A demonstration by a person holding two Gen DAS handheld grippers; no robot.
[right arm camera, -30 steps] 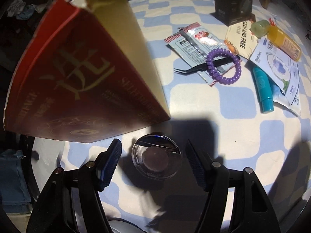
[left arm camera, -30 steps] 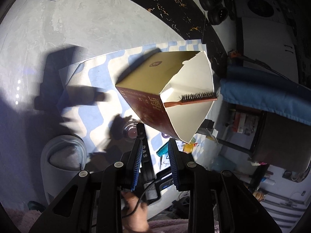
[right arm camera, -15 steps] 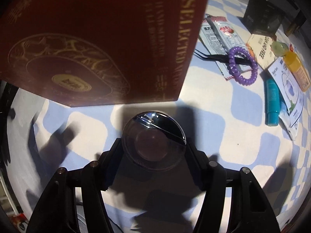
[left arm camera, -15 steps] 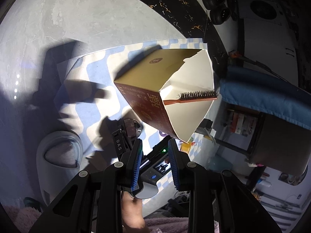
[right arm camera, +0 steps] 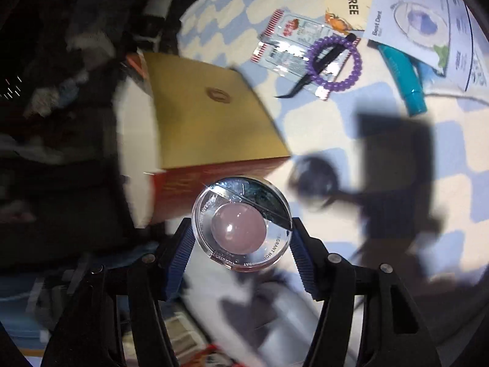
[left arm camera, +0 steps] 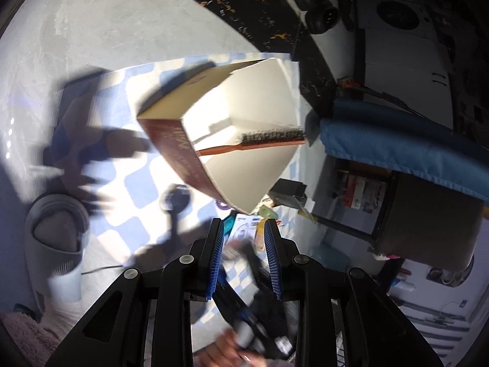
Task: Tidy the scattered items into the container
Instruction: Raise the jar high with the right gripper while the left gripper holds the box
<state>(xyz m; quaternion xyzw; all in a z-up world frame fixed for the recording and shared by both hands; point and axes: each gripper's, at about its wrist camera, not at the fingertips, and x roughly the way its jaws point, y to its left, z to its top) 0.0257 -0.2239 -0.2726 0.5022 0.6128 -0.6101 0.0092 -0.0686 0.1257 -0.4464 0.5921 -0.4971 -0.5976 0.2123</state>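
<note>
A tall cardboard box [left arm camera: 171,98] with gold and red faces lies on its side on the blue-and-white checked mat [right arm camera: 318,128], its white open end facing my left gripper. A red-handled brush [left arm camera: 269,140] lies inside it. My left gripper [left arm camera: 244,229] hangs just short of the box mouth, its jaws a narrow gap apart with nothing between them. My right gripper [right arm camera: 240,234] is shut on a round clear case [right arm camera: 241,223] with a pink ball inside. The case is held in the air beside the box [right arm camera: 207,113], near its open end.
On the mat past the box lie a purple coil hair tie [right arm camera: 334,64], black tweezers [right arm camera: 305,85], a red-striped sachet [right arm camera: 287,46], a teal tube [right arm camera: 406,82] and a white packet [right arm camera: 428,21]. A grey slipper [left arm camera: 55,229] sits on the floor; a blue cushion [left arm camera: 397,140] is to the right.
My right gripper closed on the round case, lifted it off the mat and swung it, rolling, toward the box's open end. The left gripper edged a little.
</note>
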